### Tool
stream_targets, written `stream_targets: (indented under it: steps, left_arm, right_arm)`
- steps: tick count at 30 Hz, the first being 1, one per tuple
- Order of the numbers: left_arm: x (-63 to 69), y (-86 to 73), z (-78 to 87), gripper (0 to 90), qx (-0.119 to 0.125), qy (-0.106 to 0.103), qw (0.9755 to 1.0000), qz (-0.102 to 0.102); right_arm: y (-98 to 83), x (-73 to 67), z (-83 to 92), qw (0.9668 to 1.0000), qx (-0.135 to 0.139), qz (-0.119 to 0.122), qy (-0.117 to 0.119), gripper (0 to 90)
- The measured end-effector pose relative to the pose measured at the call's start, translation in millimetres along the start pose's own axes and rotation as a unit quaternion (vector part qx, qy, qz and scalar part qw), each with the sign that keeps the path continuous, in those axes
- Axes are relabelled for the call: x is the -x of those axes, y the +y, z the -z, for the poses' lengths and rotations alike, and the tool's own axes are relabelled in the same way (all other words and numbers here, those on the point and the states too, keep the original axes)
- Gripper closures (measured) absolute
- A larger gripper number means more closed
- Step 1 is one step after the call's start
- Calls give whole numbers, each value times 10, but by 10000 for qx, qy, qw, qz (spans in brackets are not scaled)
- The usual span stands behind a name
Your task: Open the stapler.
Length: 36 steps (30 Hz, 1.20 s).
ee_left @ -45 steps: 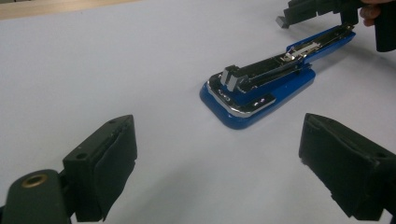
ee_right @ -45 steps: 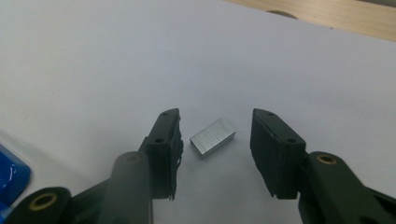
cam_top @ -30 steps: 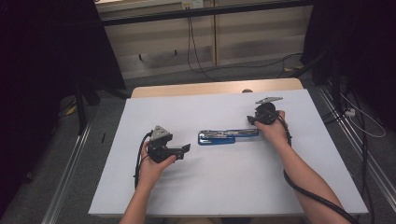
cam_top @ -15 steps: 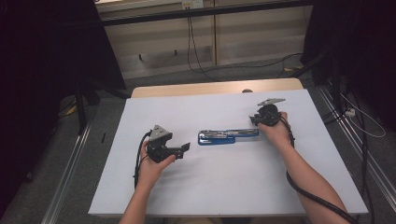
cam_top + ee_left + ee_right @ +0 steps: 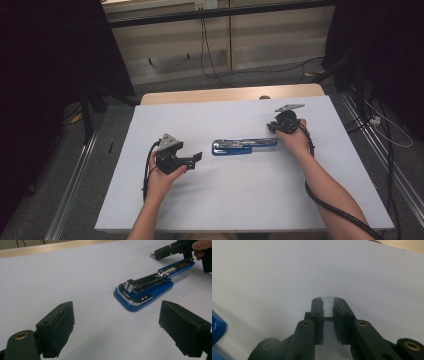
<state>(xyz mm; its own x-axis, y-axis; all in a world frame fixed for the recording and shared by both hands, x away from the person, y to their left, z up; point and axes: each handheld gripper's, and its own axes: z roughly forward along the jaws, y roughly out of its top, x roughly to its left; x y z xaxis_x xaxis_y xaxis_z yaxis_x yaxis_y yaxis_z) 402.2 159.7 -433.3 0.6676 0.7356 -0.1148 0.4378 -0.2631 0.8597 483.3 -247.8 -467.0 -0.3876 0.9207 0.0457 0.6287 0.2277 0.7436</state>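
A blue stapler [image 5: 243,146] lies near the centre of the high view on the white table [image 5: 210,210], flipped open: its glossy blue base with a chromed plate is at the left end, and the long magazine arm stretches out to the right. In the left gripper view the stapler [image 5: 145,288] sits in the upper right of the frame, its rounded plastic base edged with bright metal and its open channel showing steel parts inside.

The left gripper [image 5: 192,159], held at the lower left of the high view, rests just left of the stapler and apart from it. Its jaws are spread wide; in the left gripper view the two blocky black pads [image 5: 58,326] stand at the lower left and lower right of the frame with bare table between them, their faces matte and slightly rough.

The right gripper [image 5: 271,128] sits at the right of the high view, just beside the far end of the stapler's arm. Its jaws have just been closing. In the right gripper view the right gripper [image 5: 328,305] is at the centre of the frame, its narrow black fingers [image 5: 317,312] pinching a strip of staples [image 5: 328,306], a small ribbed bar of pale silvery metal. A corner of blue plastic shows at the lower left edge of that frame. The table top is smooth, flat and white, with a pale wooden edge [image 5: 225,94] along its far side.
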Motion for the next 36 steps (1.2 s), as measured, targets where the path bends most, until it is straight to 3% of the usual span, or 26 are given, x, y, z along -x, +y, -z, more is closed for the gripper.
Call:
stream_targets:
  steps: [6,17,27,36]
  left_arm:
    - [4,8,9,131,51,-12,10000,-1]
    - [-9,13,24,124,122,-7,9999,52]
    - [-8,17,45,108,104,-64,9999,113]
    - [-43,24,86,65,183,-50,9993,336]
  right_arm:
    - [-6,22,57,9999,52,-12,141,792]
    - [120,-18,322,9990,33,309,309,792]
    - [211,-90,535,9971,244,505,516,792]
    - [282,-175,671,9946,314,728,662,792]
